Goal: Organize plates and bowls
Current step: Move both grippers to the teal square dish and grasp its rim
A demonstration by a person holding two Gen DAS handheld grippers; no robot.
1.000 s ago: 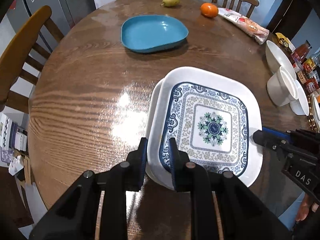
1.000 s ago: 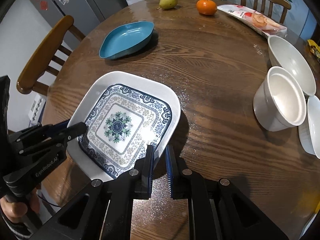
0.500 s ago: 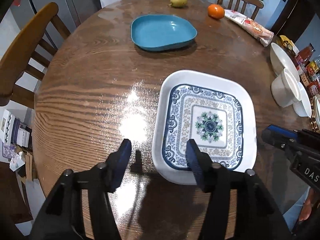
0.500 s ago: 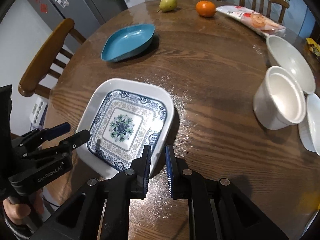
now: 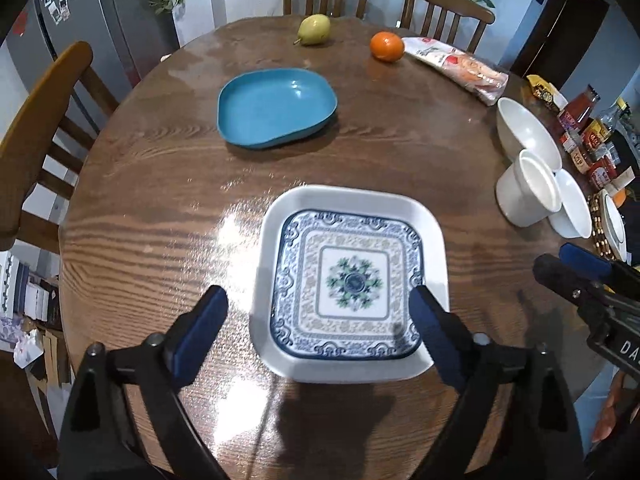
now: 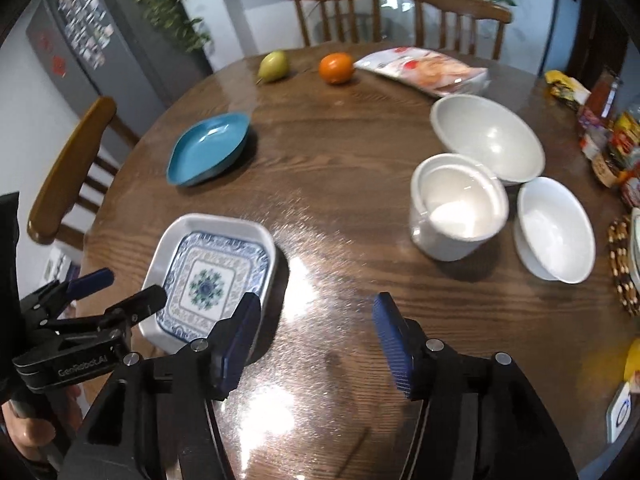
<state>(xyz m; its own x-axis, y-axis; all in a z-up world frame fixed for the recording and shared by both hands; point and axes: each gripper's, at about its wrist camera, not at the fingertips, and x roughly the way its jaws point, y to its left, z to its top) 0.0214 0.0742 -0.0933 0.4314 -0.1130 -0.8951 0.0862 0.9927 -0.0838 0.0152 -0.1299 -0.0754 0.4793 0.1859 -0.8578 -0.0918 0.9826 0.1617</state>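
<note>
Your left gripper (image 5: 318,312) is spreading its jaws above the square white plate with the blue floral pattern (image 5: 352,284), which lies flat on the round wooden table (image 5: 160,200), near its front edge. Nothing is pinched. Your right gripper (image 6: 316,332) is opening over bare wood, empty. The plate looks placed; next, probably fetch the teal plastic plate (image 5: 276,108) or the white bowls (image 6: 488,140).

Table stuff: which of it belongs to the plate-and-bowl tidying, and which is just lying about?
For the job:
patterned plate
blue plate
big bowl
small bowl
white pot

Lying about:
pear
orange
snack bag
jars
</note>
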